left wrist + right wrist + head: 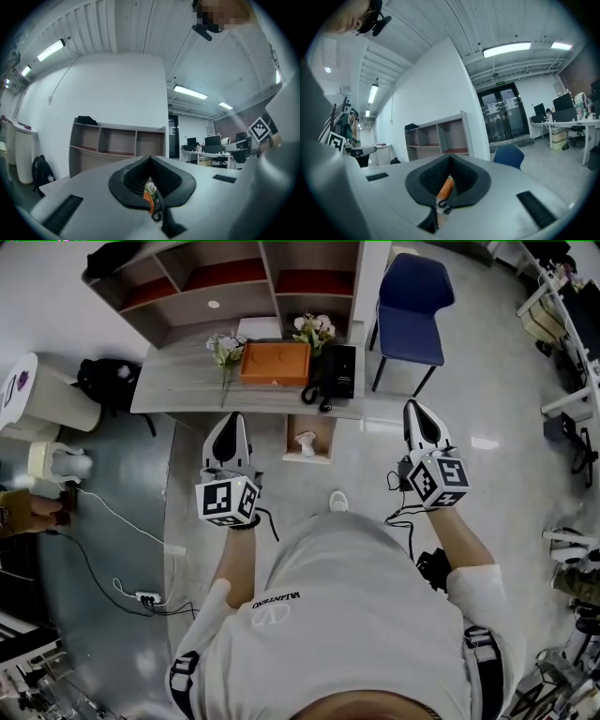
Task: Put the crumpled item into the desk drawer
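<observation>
L gripper (231, 418) & R gripper (418, 409) both clenched, empty, over grey floor (367, 474). Beyond: open drawer (324, 441) under desk (183, 382), white crumpled item (306, 442) inside. Farther: shelf unit (220, 298), blue chair (412, 298). Item's detail too small to tell.

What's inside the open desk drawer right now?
A white crumpled item lies in the open drawer; nothing else shows. Its rear part is covered by the desktop.

Orange box (275, 363), blue chair (412, 306), black telephone (336, 371), grey wood-grain desk (173, 385).
</observation>
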The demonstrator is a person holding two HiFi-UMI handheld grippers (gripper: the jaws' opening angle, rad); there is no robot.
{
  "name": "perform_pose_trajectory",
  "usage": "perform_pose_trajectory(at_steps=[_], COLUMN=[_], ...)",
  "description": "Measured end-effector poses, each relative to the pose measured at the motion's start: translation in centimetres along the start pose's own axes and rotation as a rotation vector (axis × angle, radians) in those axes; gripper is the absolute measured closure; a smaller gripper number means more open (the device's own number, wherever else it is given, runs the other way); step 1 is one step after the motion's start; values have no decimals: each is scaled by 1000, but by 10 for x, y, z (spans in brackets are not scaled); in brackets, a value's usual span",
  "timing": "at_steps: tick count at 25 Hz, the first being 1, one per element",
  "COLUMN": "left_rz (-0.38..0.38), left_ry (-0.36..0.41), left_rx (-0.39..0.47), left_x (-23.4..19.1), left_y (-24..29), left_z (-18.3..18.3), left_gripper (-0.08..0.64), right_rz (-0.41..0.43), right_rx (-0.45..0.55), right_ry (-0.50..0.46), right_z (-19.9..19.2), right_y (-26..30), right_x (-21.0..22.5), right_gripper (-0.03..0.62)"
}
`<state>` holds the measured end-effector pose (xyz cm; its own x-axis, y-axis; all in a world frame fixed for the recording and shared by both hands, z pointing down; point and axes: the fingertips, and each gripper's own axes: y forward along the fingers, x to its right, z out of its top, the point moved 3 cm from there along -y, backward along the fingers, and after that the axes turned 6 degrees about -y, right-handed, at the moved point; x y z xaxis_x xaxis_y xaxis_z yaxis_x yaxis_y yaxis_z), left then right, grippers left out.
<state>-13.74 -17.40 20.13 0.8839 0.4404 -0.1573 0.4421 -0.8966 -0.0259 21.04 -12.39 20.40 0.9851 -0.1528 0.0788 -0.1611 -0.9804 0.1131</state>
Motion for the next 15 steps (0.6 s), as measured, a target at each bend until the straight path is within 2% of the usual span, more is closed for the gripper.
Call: perform_pose_trajectory(at_steps=[15], left_rz=[-5], left_ry=[-18], left_rx=[-45], left_x=[2], left_y=[-2], left_z=[-22], left_gripper=[558], right_rz=[-21], right_rx=[-11], right_ry=[2], right_z=[-7], right_y=[-4], right_x=[5], right_gripper=[594])
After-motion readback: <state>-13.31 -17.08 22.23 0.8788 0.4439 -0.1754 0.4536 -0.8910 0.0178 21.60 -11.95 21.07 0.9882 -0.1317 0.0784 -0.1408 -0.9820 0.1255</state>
